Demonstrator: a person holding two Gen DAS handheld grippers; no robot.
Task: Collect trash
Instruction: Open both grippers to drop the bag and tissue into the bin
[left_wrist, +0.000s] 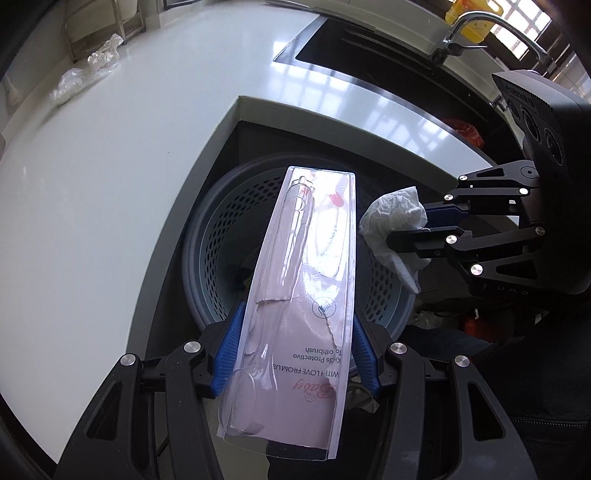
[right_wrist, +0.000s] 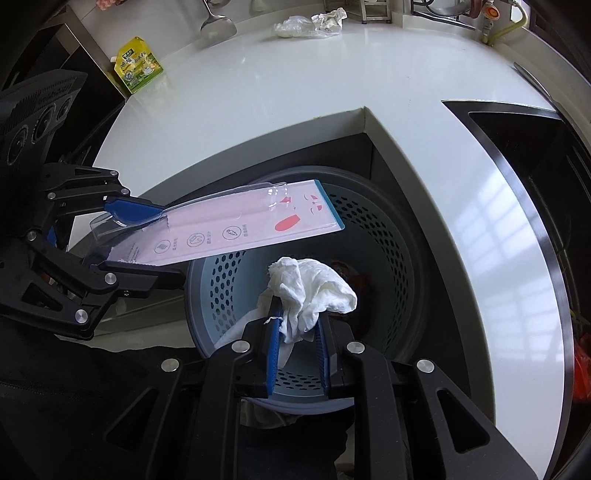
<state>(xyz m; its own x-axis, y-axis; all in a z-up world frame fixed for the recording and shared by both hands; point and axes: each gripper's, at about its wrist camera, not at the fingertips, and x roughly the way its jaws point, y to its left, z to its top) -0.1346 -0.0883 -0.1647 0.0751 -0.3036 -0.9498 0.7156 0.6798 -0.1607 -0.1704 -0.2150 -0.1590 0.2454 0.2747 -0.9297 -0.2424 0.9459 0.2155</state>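
Note:
My left gripper (left_wrist: 295, 354) is shut on a pink toothbrush blister pack (left_wrist: 303, 295), its blue pads pressing the pack's long edges. The pack juts out over a blue perforated trash bin (left_wrist: 218, 236) standing below the counter's inner corner. My right gripper (right_wrist: 295, 339) is shut on a crumpled white tissue (right_wrist: 314, 291), held just above the bin (right_wrist: 388, 258). In the right wrist view the left gripper (right_wrist: 144, 243) comes in from the left with the pack (right_wrist: 240, 229). The left wrist view shows the right gripper (left_wrist: 413, 227) and tissue (left_wrist: 395, 218) at the right.
A white L-shaped counter (left_wrist: 129, 166) wraps round the bin. Crumpled clear plastic and paper (right_wrist: 310, 24) lie at its far edge, a yellow-green pouch (right_wrist: 138, 64) at its left end. A dark sink (left_wrist: 369, 48) with a faucet (left_wrist: 465, 29) sits on the other side.

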